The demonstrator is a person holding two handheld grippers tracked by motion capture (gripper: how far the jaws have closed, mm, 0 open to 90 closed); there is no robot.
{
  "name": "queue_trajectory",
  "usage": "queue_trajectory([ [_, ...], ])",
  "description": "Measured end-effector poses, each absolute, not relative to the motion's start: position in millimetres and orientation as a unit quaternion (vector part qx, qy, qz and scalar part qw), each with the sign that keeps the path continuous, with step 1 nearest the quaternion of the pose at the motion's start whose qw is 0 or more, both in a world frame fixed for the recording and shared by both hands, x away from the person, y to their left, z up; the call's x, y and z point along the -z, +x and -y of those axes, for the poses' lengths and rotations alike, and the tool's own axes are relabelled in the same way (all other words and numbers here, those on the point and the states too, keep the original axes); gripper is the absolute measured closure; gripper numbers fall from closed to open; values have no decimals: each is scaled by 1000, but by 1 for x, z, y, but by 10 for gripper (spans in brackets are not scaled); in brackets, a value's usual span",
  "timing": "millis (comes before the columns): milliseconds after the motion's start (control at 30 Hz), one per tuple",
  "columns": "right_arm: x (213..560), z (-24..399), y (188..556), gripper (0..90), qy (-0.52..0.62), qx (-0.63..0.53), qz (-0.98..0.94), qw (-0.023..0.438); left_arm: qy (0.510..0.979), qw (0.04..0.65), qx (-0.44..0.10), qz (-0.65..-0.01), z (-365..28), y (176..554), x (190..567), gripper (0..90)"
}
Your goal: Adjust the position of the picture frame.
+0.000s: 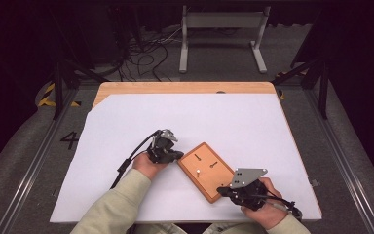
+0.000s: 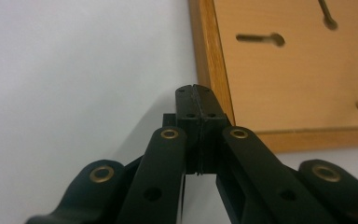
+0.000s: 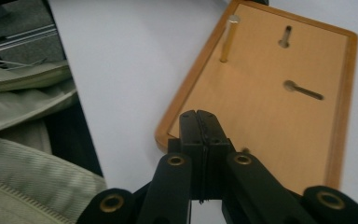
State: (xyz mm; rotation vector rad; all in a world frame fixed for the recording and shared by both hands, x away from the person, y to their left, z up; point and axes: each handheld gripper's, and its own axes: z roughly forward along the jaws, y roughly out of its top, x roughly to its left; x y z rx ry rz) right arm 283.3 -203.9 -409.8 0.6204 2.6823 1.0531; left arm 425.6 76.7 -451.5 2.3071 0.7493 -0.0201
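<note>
A small wooden board (image 1: pixel 206 170) lies tilted on the white sheet, with two keyhole slots (image 1: pixel 213 165) and an upright peg (image 1: pixel 197 171). My left gripper (image 1: pixel 177 155) is shut with nothing in it, its tip against the board's left edge (image 2: pixel 209 70). My right gripper (image 1: pixel 222 191) is also shut and empty, resting at the board's near corner (image 3: pixel 165 135). In the right gripper view the peg (image 3: pixel 227 38) stands near the board's far corner, beside the slots (image 3: pixel 303 89).
The white sheet (image 1: pixel 126 122) covers most of the wooden table (image 1: pixel 185 87). A metal stand (image 1: pixel 221 34) and cables (image 1: pixel 146 53) are on the floor beyond the far edge. A light sleeve (image 3: pixel 23 130) shows at left in the right gripper view.
</note>
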Motion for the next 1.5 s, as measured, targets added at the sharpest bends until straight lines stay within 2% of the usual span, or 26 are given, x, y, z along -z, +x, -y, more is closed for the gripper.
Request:
queue_trajectory([
  [100,416,194,281,900,197,-350,-913,75,879,370,25,-299,-89,425,451,897],
  [400,436,173,278,900,169,-308,-935,52,870,388,-4,-305,-102,418,444,832],
  [600,440,168,276,900,171,-289,-940,66,865,396,-8,-307,-104,419,442,824],
  [733,439,171,279,900,189,-275,-937,101,867,395,-9,-302,-103,419,442,813],
  [1000,438,202,301,900,267,-262,-918,133,867,395,-9,-303,-104,419,443,811],
  [1100,439,213,308,900,292,-243,-909,173,867,395,-10,-304,-104,419,442,811],
  [1267,425,231,316,900,305,-296,-893,152,864,398,-13,-306,-106,418,441,809],
  [1367,410,259,335,900,380,-316,-850,184,861,400,-16,-312,-108,417,441,809],
  [1500,414,284,363,900,455,-303,-814,196,858,404,-20,-316,-111,416,440,804],
])
